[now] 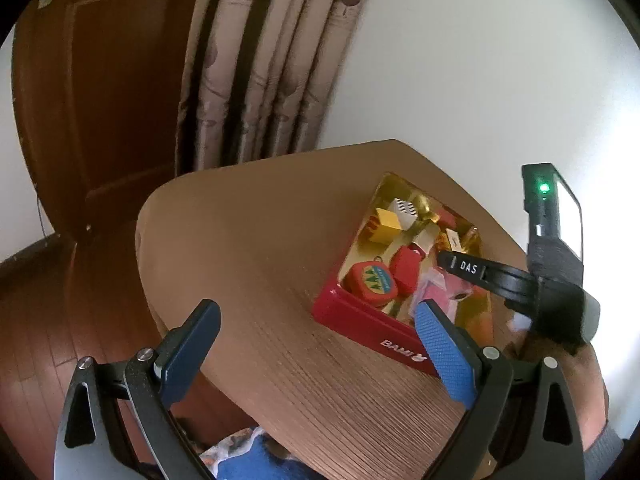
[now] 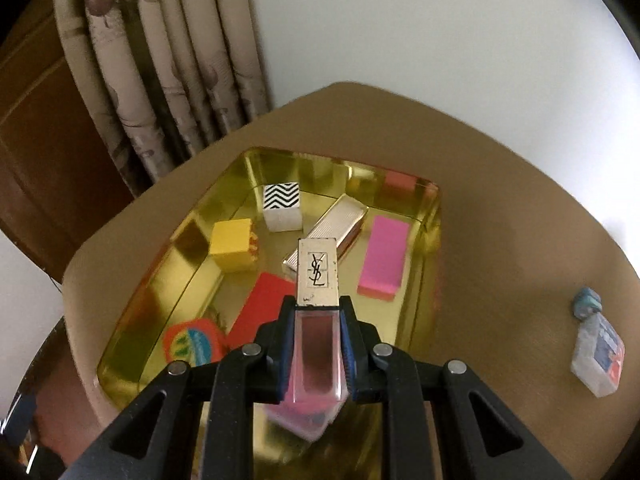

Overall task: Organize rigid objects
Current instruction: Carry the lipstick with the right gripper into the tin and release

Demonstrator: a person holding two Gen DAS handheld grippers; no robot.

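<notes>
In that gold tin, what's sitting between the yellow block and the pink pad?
In the right wrist view, a ribbed gold lipstick case lies slanted between the yellow block and the pink pad, with the held lip gloss's gold cap just in front.

Left tongs (image 1: 316, 340) gape wide apart, angled downward; right tongs (image 2: 316, 344) are clamped tight, tilted down.

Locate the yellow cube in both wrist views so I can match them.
Left wrist: yellow cube right of centre, at the tin's far end.
Right wrist: yellow cube left of centre, by the tin's left wall.
Shared landmark: zigzag-patterned cube beside it.
</notes>
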